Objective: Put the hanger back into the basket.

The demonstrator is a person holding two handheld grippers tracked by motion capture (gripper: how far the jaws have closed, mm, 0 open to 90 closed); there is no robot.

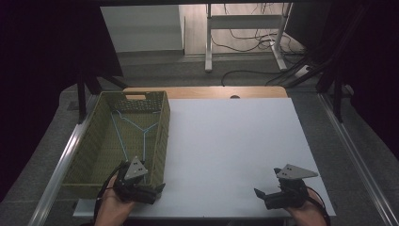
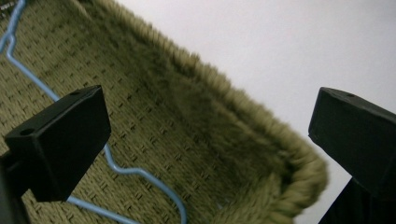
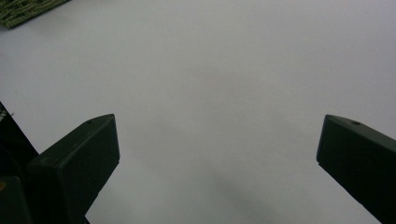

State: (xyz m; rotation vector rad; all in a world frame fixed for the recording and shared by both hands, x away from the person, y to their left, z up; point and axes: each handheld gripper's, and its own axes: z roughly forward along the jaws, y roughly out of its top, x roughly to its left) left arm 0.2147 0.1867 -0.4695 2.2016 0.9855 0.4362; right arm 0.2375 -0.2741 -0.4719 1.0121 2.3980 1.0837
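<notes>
A woven olive-green basket [image 1: 162,123] sits along the left edge of the white counter [image 1: 226,150], its long side running from the near-left corner toward the far edge; a cut-out handle shows in its far wall; a light-blue wire hanger [image 1: 134,128] lies flat on the basket floor, its hook toward the far wall and its two arms spreading toward the near end. The left gripper [image 1: 149,190] is held at the basket's near-right corner, its grey three-cornered plate on top, the person's left hand [image 1: 113,207] behind it at the counter's near edge; in the left gripper view its jaws stand wide apart with nothing between them, one jaw over the basket floor and above a bend of the hanger [image 2: 116,170], the other outside the braided rim [image 2: 261,116] over the bare counter [image 2: 289,42]; whether either jaw touches the basket cannot be told. The right gripper [image 1: 261,193] rests near the near-right corner of the counter, well apart from the basket, pointing left; in the right gripper view its jaws are spread wide and empty over plain white counter [image 3: 219,93]; a corner of the basket [image 3: 23,9] shows at that view's top left.
</notes>
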